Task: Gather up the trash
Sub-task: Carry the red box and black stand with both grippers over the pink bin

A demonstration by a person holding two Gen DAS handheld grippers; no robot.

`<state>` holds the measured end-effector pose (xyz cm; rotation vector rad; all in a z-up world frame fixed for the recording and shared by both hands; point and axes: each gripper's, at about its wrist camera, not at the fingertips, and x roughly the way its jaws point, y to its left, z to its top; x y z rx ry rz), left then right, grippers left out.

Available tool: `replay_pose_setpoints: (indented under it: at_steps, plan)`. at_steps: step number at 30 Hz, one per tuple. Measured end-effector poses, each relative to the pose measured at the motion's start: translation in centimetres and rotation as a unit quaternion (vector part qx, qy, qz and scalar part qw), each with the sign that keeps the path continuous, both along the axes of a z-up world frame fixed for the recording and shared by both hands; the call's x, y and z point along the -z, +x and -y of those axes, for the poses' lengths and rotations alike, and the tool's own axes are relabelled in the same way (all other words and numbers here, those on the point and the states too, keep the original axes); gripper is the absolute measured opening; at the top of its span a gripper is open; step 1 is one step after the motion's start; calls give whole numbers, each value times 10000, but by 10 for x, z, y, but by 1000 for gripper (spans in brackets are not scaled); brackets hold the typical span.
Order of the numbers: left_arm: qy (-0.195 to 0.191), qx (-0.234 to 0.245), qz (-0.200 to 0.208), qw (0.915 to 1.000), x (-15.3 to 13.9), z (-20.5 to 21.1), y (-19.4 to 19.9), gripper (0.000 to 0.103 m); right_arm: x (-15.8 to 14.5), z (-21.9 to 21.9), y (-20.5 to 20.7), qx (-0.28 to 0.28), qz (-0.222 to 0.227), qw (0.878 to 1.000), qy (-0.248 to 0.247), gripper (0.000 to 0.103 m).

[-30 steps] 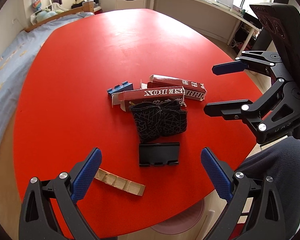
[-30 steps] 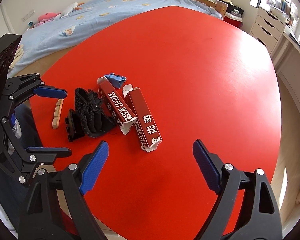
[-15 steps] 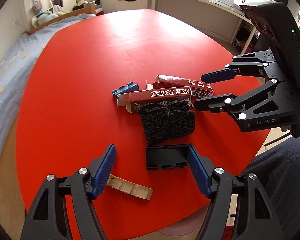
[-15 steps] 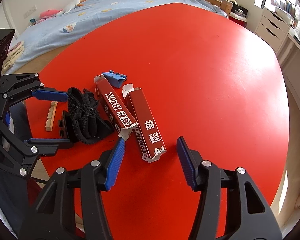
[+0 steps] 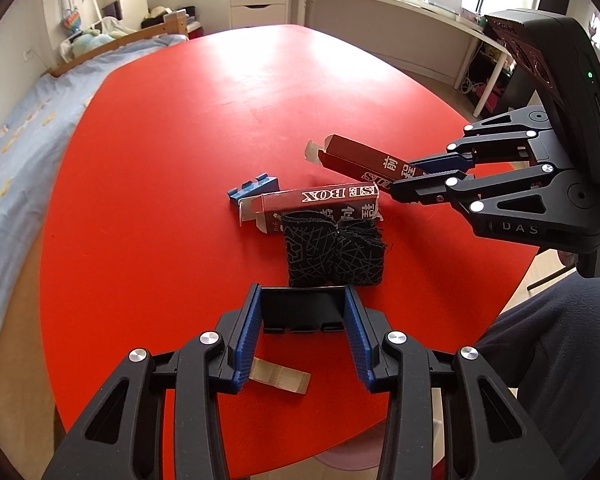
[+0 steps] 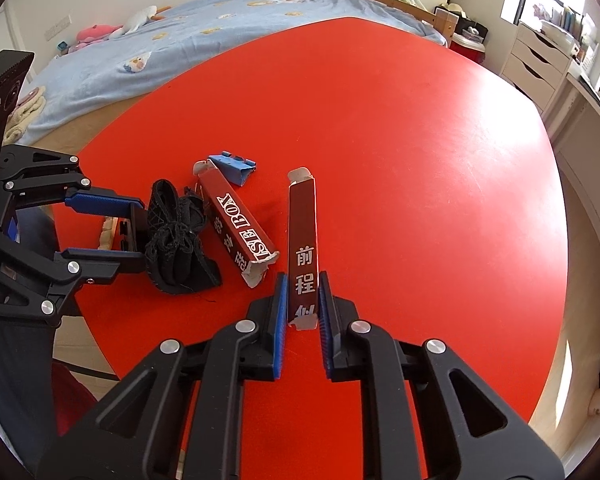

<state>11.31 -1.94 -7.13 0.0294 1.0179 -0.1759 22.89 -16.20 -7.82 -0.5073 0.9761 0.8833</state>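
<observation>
Right gripper (image 6: 303, 316) clamps the red carton (image 6: 302, 240) near its torn end, light n crushable imo; left gripper (image 5: 304, 322) pinches the stiff black tray (image 5: 303, 304) by its sides.

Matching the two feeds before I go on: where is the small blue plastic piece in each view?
Left wrist: blue plastic piece sits left of centre, touching the far-left end of the red box marked BOX.
Right wrist: it lies left of centre, beyond that box's far end.
Shared landmark: the black mesh bundle, beside the same box.
</observation>
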Motion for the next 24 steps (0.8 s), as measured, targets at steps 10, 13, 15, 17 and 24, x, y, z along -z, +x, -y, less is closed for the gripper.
replay_pose_setpoints:
  at_steps: [10, 13, 15, 17, 24]
  plan:
    - [-18, 44, 122, 9999, -11, -5, -5, 40, -12, 2, -11, 146, 40, 9998, 133, 14]
    - [-34, 39, 165, 9999, -15, -7, -8, 40, -15, 5, -16, 204, 43, 9996, 176, 14]
    - [-34, 43, 192, 9998, -18, -8, -11, 40, -18, 7, -20, 253, 52, 9994, 212, 14]
    - [-28, 52, 224, 9997, -21, -9, -14, 40, -21, 10, -23, 315, 47, 9991, 281, 14]
    - [-55, 80, 374, 9993, -36, -9, -24, 40, -33, 19, -40, 439, 132, 9982, 395, 14]
